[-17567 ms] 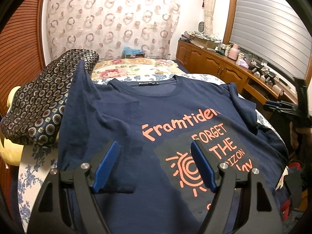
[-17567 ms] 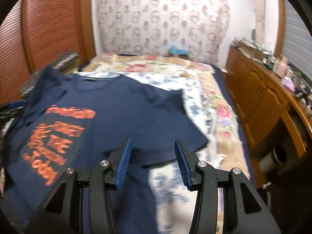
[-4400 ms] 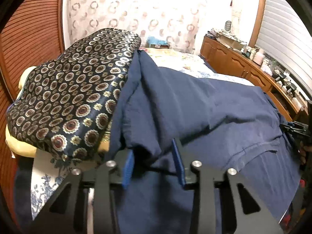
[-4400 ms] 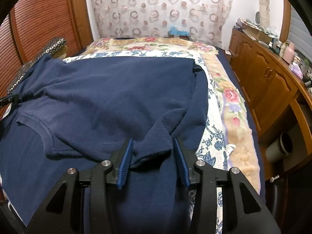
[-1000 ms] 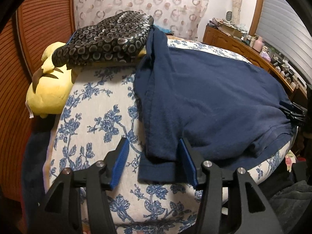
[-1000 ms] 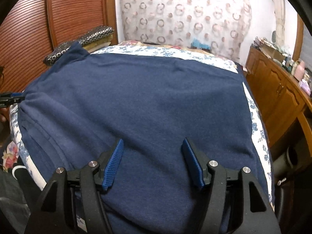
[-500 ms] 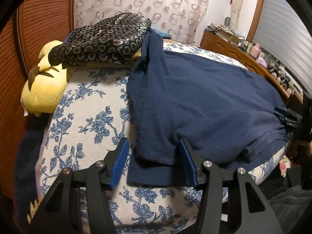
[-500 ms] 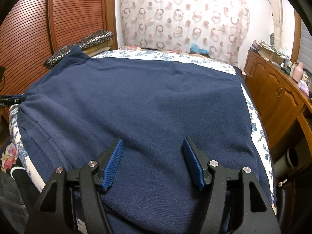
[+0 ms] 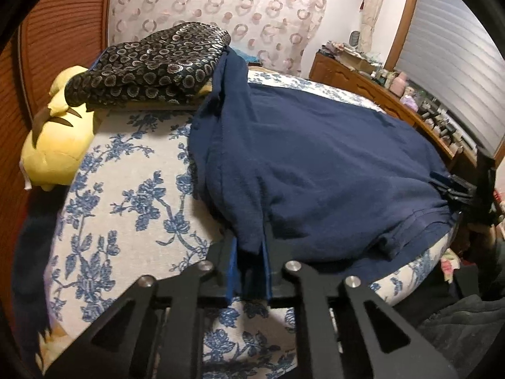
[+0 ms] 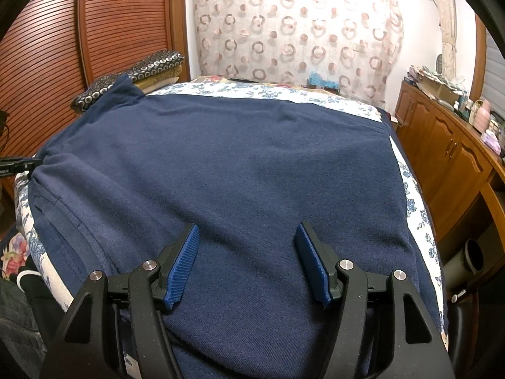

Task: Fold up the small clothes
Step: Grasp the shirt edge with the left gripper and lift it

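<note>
While my left tool [image 9: 249,252] is closing on the navy T-shirt [image 10: 236,170] corner on the bed [image 9: 126,195], my right tool [image 10: 247,263] hovers released; risk: uneven lift skews fold.

A white bedsheet printed with blue flowers [image 9: 132,195] covers the bed. At its far left corner lies a soft yellow plush toy [image 9: 60,145], and a dark cushion patterned with pale rings [image 9: 151,66] rests partly on top of it. Behind the bed hangs a sheer curtain dotted with pink circles [image 10: 293,34]. A ribbed reddish wooden panel [image 10: 123,19] lines the left wall. Along the right stands a brown wooden cabinet [image 10: 448,154], its top cluttered with small items.
</note>
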A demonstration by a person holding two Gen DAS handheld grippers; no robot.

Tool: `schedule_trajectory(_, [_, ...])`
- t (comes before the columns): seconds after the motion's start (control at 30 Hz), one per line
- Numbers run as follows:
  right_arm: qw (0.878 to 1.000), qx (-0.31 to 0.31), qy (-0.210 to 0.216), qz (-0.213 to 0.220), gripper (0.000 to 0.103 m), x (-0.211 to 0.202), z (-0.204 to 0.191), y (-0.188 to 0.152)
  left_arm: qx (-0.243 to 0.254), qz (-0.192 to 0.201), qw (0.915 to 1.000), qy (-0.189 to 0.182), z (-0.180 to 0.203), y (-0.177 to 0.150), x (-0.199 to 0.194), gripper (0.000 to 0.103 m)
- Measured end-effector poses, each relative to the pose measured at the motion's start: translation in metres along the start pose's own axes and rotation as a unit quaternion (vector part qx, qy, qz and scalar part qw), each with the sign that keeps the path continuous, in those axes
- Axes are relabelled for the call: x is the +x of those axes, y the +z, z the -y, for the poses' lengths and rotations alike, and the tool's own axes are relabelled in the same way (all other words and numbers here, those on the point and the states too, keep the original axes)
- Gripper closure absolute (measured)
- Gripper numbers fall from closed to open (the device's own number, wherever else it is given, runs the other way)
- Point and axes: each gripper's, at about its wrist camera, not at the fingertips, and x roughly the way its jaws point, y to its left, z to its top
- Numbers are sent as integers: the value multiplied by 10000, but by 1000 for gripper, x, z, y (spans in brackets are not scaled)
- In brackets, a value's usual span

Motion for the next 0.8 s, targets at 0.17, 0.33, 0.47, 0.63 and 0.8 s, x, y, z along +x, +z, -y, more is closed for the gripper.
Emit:
schedule_trajectory(0.17, [10000,-19,-7,-45,38,-1,0,1,43,354,9991,-214,9,10,-10,98])
schedule_trajectory(0.33, [9997,-68,-42,-247,38,-1,0,8,323,564,9968,-460,33,40,-13,98])
schedule_trajectory(0.47, [9994,-97,-109,-315,38,-5,-2,8,602,773,9927,-709,60,68,-17,98])
schedule_trajectory(0.63, [9997,83,-68,-205,38,-17,6,7,928,946,9864,-971,94,102,-15,98])
schedule_trajectory(0.8, [9997,194,-110,-62,38,-32,17,10,1378,1090,9778,-1142,137,139,-14,98])
